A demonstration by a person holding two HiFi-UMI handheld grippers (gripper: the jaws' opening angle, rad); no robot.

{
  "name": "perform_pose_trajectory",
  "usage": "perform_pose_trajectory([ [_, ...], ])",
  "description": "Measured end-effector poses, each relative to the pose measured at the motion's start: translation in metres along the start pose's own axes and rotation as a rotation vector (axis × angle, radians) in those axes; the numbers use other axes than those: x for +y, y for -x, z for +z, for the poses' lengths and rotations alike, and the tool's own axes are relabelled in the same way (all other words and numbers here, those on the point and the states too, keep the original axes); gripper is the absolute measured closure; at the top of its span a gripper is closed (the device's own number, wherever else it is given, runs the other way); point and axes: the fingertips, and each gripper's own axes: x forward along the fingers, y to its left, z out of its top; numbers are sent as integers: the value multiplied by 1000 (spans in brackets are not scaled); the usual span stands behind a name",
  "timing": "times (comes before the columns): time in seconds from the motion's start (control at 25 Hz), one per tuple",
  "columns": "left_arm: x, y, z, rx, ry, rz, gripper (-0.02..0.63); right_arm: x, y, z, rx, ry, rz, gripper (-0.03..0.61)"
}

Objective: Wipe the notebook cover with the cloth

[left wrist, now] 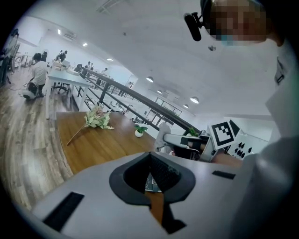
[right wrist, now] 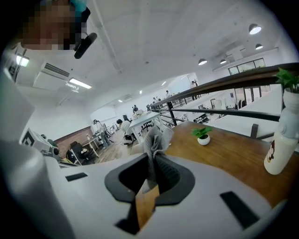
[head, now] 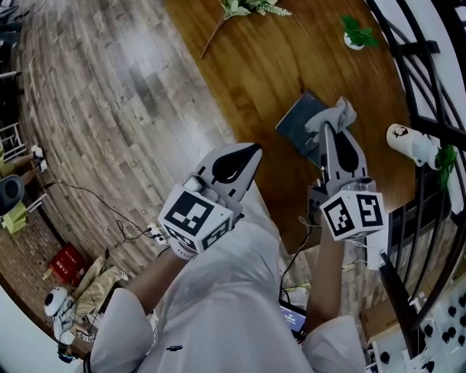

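Observation:
A dark notebook (head: 300, 122) lies on the wooden table (head: 269, 73), near its front edge. My right gripper (head: 329, 130) is shut on a grey cloth (head: 337, 115), which bunches up past the fingertips over the notebook's right part. In the right gripper view the cloth (right wrist: 157, 138) stands up between the closed jaws of my right gripper (right wrist: 154, 164). My left gripper (head: 251, 151) hangs to the left of the notebook, off the table's edge, shut with nothing in it. In the left gripper view, my left gripper (left wrist: 152, 161) has its jaws together.
A small potted plant (head: 357, 33) and a flower sprig (head: 249, 7) lie at the table's far side. A white bottle (head: 413, 144) stands to the right, by the black railing (head: 419, 80). Wood floor with cables (head: 109, 207) lies to the left.

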Motion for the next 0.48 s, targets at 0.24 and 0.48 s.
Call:
perform_pose_trajectory([
  [0.24,10,-19,-9,25,-14,9,594,-20,-25,-27,51,-58,17,537],
  [0.48,28,-41,-28,57,-2,28,594,-42,-50,-55,119,-90,10,538],
])
